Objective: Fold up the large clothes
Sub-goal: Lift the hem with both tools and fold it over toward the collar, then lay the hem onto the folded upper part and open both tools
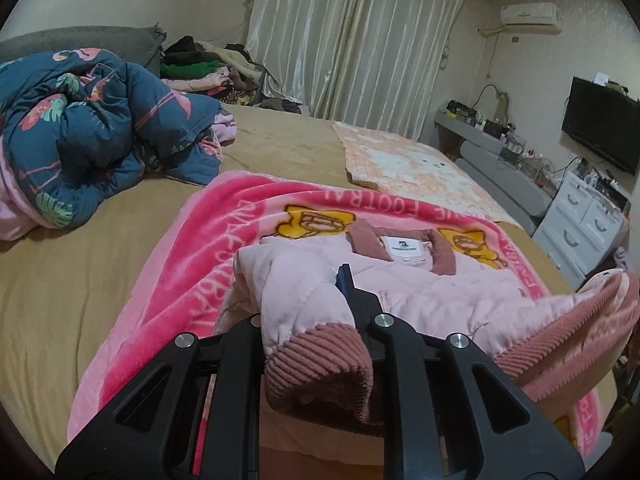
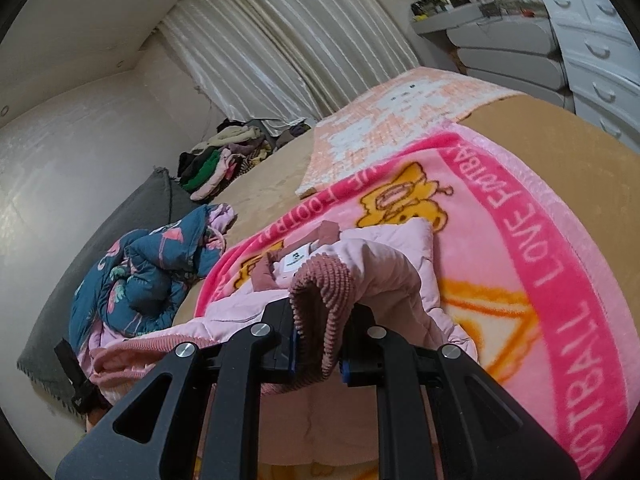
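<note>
Your left tool [image 1: 316, 300] and right tool [image 2: 318, 332] each clamp a corduroy cuff of the pink jacket [image 1: 432, 284]. Sleeves lifted at 6 o'clock; no body fold made yet, I judge.

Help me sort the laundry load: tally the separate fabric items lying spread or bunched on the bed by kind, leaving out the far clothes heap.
Jackets: 1, pink jacket, each corduroy cuff clamped in the left gripper and right gripper
Blankets: 2, hot-pink cartoon blanket, peach blanket
Quilts: 1, navy floral quilt
Total: 4
</note>
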Available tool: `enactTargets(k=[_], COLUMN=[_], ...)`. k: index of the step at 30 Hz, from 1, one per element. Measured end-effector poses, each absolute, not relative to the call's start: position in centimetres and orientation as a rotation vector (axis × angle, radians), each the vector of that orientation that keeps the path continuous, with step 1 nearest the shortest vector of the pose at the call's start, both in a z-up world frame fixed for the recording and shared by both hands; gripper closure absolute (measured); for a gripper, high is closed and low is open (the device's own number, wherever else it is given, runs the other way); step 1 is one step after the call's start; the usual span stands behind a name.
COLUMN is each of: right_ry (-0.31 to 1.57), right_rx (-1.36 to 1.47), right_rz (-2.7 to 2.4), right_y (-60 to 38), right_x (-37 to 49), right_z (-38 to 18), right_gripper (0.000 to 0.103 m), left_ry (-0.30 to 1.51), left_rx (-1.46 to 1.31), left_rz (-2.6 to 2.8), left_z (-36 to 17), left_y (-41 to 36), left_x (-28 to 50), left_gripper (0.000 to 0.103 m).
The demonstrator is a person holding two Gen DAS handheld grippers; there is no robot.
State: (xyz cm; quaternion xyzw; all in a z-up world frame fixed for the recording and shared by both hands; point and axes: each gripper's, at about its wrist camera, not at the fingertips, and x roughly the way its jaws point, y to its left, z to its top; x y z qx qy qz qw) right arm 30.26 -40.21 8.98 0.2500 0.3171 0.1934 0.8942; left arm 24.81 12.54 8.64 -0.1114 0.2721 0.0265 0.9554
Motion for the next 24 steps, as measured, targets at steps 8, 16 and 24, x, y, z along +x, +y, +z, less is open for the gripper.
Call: enactTargets(k=[8, 16, 24], right_ry=[0.704, 0.682, 0.613], right_rx=[0.530, 0.694, 0.592], right_rz=[0.363, 0.444, 0.463], right_y=[-39.5, -40.0, -38.0], right_x=[32.3, 33.3, 31.4], right_z=[7.5, 6.0, 5.6], right_gripper=[0.087, 0.052, 0.012], left_ry=[0.593, 0.628, 0.655], left_rx=[-0.211, -0.213, -0.194], left_rz=[0.080, 0.090, 0.087], left_z=[6.6, 4.9, 3.7], left_y=[12.7, 13.0, 12.4], left_x=[27.0, 28.5, 29.8], left_gripper=[0.092, 0.092, 0.091])
